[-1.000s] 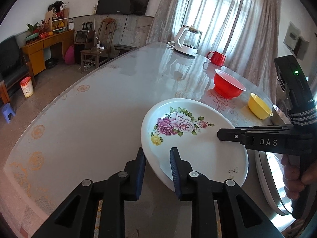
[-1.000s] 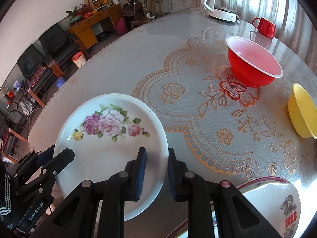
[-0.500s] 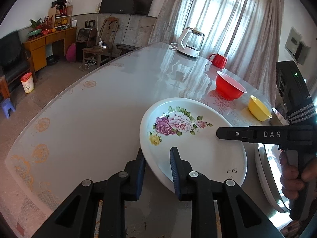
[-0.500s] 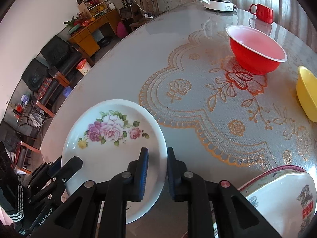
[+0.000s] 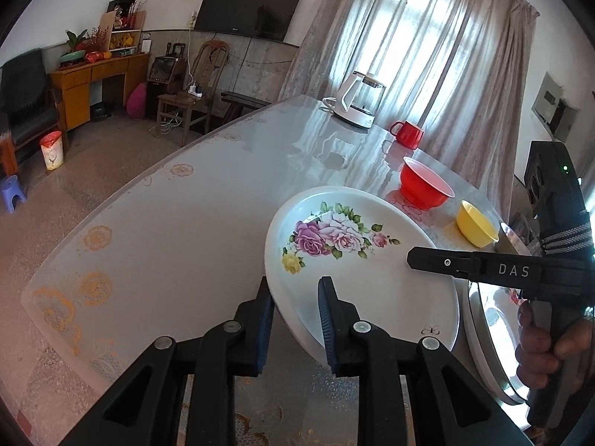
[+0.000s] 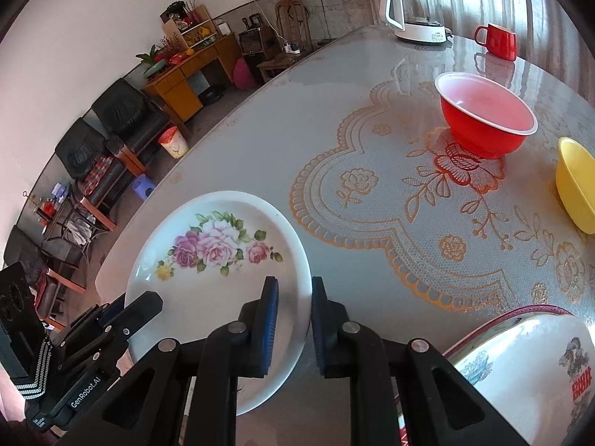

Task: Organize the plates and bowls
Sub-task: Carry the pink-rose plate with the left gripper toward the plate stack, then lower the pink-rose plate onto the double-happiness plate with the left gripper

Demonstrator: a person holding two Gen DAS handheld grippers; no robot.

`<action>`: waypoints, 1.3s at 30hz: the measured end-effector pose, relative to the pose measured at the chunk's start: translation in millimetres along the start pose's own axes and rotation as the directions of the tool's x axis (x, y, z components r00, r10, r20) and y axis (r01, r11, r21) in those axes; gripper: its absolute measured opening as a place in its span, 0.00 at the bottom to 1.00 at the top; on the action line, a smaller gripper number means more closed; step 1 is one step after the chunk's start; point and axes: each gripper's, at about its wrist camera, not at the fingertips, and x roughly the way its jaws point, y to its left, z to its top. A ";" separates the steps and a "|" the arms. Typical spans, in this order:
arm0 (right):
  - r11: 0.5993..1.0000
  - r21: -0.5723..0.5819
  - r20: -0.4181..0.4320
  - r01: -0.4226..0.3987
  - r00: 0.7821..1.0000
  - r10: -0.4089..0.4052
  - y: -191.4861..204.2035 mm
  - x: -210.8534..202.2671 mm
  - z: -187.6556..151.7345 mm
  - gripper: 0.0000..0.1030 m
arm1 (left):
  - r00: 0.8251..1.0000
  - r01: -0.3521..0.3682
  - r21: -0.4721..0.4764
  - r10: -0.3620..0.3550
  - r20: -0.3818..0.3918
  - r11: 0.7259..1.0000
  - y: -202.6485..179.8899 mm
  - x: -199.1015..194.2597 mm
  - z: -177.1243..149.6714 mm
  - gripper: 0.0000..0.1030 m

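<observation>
Together we hold the floral plate (image 5: pixel 357 260) just above the table (image 5: pixel 193 223), our left gripper (image 5: pixel 295 319) clamped on its near rim, our right gripper (image 6: pixel 292 319) just closing on the opposite rim, red bowl (image 6: pixel 487 119) and yellow bowl (image 6: pixel 576 182) beyond.

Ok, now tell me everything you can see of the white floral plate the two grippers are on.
The round white plate with pink, purple and yellow roses looks like glazed ceramic, with a shallow well, a broad plain rim and a small dark mark near one edge. It appears tilted, lifted above the glass-topped table. The left hand-held gripper clamps one side of the rim between blue pads; the right hand-held gripper clamps the opposite side. Beside it lies a larger plate with a red print; whether they touch is unclear.
</observation>
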 end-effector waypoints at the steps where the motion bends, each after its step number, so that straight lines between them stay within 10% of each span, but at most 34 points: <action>1: 1.000 -0.002 0.009 0.002 1.000 -0.002 0.5 -2.2 -0.5 0.15 | 1.000 0.005 0.000 -0.005 0.003 1.000 0.0 -1.5 0.6 0.23; 39: 0.961 0.257 0.206 0.103 0.966 -0.158 -78.2 -136.2 -97.2 0.14 | 0.953 0.304 0.263 -0.289 -0.093 0.916 -137.7 -13.6 -11.7 0.23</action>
